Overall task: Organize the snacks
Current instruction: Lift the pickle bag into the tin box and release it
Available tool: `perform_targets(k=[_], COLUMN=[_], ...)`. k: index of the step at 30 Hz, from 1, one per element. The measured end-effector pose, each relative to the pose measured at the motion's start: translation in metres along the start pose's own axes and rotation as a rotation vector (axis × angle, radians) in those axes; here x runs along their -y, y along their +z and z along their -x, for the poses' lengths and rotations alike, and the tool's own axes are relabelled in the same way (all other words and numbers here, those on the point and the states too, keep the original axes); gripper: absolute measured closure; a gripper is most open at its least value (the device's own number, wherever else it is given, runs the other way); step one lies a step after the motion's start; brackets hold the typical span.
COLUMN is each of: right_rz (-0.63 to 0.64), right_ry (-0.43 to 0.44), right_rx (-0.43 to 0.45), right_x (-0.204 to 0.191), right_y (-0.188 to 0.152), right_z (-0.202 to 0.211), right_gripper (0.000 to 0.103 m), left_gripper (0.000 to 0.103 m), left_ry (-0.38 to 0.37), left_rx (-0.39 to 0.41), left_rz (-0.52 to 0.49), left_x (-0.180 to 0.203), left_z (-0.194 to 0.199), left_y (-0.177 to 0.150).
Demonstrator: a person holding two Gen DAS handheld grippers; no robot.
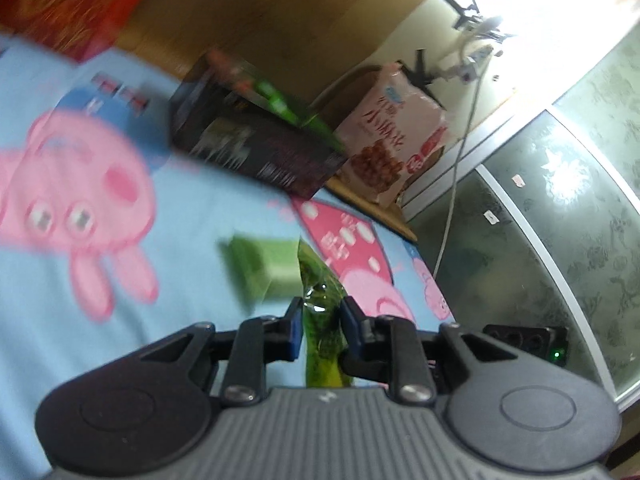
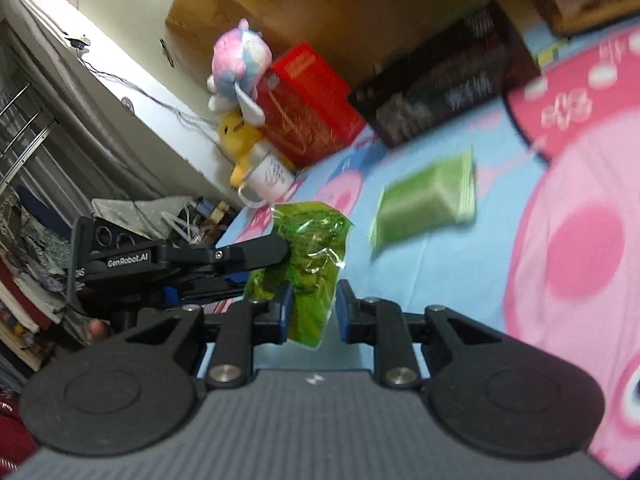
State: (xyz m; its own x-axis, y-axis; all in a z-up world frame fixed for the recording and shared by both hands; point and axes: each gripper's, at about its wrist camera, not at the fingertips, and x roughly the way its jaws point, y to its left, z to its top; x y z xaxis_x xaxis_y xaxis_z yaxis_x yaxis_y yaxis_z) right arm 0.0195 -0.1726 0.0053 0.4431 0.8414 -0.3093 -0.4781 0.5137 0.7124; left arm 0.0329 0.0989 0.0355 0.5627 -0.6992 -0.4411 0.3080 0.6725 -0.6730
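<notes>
My left gripper (image 1: pixel 320 316) pinches the crinkly green packet (image 2: pixel 310 256) off the bed; my right gripper (image 2: pixel 310 304) looks nearly closed, not clamped, so it may slip; green pouch (image 2: pixel 426 208) at two o'clock

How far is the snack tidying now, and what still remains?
Nothing looks put away yet. In hand: the shiny green packet is lifted off the blue sheet, pinched by the left claw; it also hangs between the right claw fingers. Left: the flat green packet lies loose, apart from the dark box.
</notes>
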Motion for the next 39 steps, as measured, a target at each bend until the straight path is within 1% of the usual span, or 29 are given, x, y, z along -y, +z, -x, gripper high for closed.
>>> perform_targets(k=[3, 8, 14, 17, 20, 24, 27, 30, 31, 32, 34, 37, 39], right_rz=[0.026, 0.087, 0.122, 0.153, 0.181, 0.225, 0.280, 0.336, 0.347, 0.351, 0.348, 0.307, 0.265], right_ry=[-0.024, -0.087, -0.129, -0.163, -0.208, -0.263, -0.299, -0.347, -0.358, -0.368, -0.385, -0.369, -0.346], right_rx=[0.040, 0.073, 0.094, 0.092, 0.075, 0.046, 0.030, 0.033, 0.043, 0.056, 0.104, 0.172, 0.197], right_x=[-0.001, 0.003, 0.015, 0.021, 0.032, 0.043, 0.045, 0.041, 0.040, 0.039, 0.035, 0.032, 0.032], right_y=[0.020, 0.062, 0.129, 0.158, 0.175, 0.183, 0.181, 0.176, 0.176, 0.175, 0.172, 0.163, 0.152], right_z=[0.001, -0.011, -0.046, -0.069, -0.093, -0.121, -0.132, -0.135, -0.134, -0.130, -0.117, -0.082, -0.060], right_gripper=[0.078, 0.078, 0.078, 0.078, 0.078, 0.078, 0.075, 0.066, 0.061, 0.058, 0.057, 0.057, 0.057], left_gripper=[0.082, 0.080, 0.078, 0.076, 0.074, 0.070, 0.068, 0.066, 0.065, 0.064, 0.064, 0.061, 0.059], left_ry=[0.018, 0.094, 0.195, 0.256, 0.325, 0.409, 0.485, 0.525, 0.538, 0.543, 0.539, 0.523, 0.521], left_rx=[0.003, 0.023, 0.084, 0.103, 0.097, 0.089, 0.091, 0.103, 0.111, 0.121, 0.155, 0.223, 0.232], left_rz=[-0.066, -0.168, -0.219, -0.226, -0.226, -0.244, -0.289, -0.313, -0.313, -0.312, -0.314, -0.331, -0.341], left_x=[0.015, 0.030, 0.028, 0.019, 0.006, -0.007, -0.010, -0.009, -0.008, -0.005, 0.000, 0.014, 0.021], left_z=[-0.011, -0.035, -0.062, -0.082, -0.105, -0.124, -0.131, -0.132, -0.130, -0.125, -0.110, -0.078, -0.061], left_y=[0.024, 0.074, 0.139, 0.163, 0.176, 0.181, 0.175, 0.170, 0.168, 0.167, 0.164, 0.149, 0.132])
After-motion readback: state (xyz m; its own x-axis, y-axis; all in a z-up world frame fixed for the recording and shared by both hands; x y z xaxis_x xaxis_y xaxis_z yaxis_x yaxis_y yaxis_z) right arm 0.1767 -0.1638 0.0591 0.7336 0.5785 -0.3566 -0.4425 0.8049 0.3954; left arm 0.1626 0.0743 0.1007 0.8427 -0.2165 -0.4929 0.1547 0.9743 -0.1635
